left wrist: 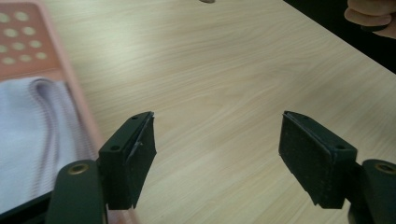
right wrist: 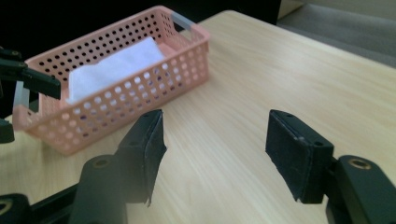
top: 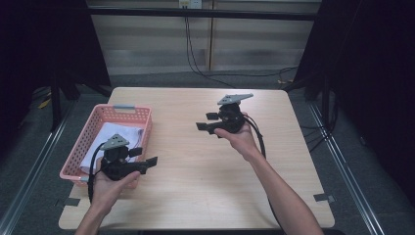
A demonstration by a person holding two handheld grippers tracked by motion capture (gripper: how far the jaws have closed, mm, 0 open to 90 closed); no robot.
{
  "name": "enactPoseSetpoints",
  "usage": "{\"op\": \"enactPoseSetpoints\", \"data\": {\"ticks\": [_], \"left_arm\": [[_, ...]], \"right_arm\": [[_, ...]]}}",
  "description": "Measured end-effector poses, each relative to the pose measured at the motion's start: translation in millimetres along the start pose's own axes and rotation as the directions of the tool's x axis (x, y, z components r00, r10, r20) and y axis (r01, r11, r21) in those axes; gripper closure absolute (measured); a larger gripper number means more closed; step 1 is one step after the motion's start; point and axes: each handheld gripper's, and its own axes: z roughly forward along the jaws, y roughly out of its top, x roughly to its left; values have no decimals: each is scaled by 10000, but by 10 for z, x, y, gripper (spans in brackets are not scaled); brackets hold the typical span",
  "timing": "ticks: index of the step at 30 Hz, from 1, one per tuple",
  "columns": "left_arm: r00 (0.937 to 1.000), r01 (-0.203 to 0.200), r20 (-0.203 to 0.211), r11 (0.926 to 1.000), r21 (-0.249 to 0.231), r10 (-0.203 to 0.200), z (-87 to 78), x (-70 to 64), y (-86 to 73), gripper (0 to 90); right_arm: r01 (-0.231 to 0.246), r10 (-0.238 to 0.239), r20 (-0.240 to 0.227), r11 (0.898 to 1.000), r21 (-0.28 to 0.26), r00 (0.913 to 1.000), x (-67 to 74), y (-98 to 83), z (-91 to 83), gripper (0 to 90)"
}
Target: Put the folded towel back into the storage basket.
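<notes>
Left gripper: the black two-jaw left gripper [top: 147, 157] sits in the person's left hand [top: 108, 185] at the near left of the desk, jaws spread wide with nothing between them, pointing right across the desk.
Left gripper's surroundings: it hovers just beside the near right corner of the pink perforated plastic basket [top: 91, 128]; in the left gripper view the basket's wall [left wrist: 74, 88] runs along the left jaw.
Right gripper: the black two-jaw right gripper [top: 206, 121] is held in the right hand [top: 241, 137] over the middle of the desk, jaws apart and empty, pointing left toward the basket.
Cloth: a folded white cloth [top: 113, 135] lies inside the basket, at the left side of the desk.
Desk: a light wooden desk [top: 210, 186]; bare wood lies under both pairs of jaws.
Separation: the two grippers are well apart.
</notes>
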Motion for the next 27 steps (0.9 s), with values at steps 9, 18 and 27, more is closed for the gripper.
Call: {"op": "enactPoseSetpoints", "data": {"ticks": [9, 18, 27], "left_arm": [[9993, -185, 320, 9996, 235, 177, 241, -218, 27, 271], [9984, -387, 445, 9973, 629, 360, 339, -382, -89, 268], [9946, -794, 785, 9845, 1561, 678, 443, -584, -337, 269]], "right_arm": [[-376, 377, 356, 9993, -34, 9987, -36, -436, -470, 358], [-1088, 1084, 842, 9941, 8, 9905, -79, -971, -945, 344], [-1518, 1490, 1673, 9884, 39, 9746, 2, -1461, -1390, 327]]}}
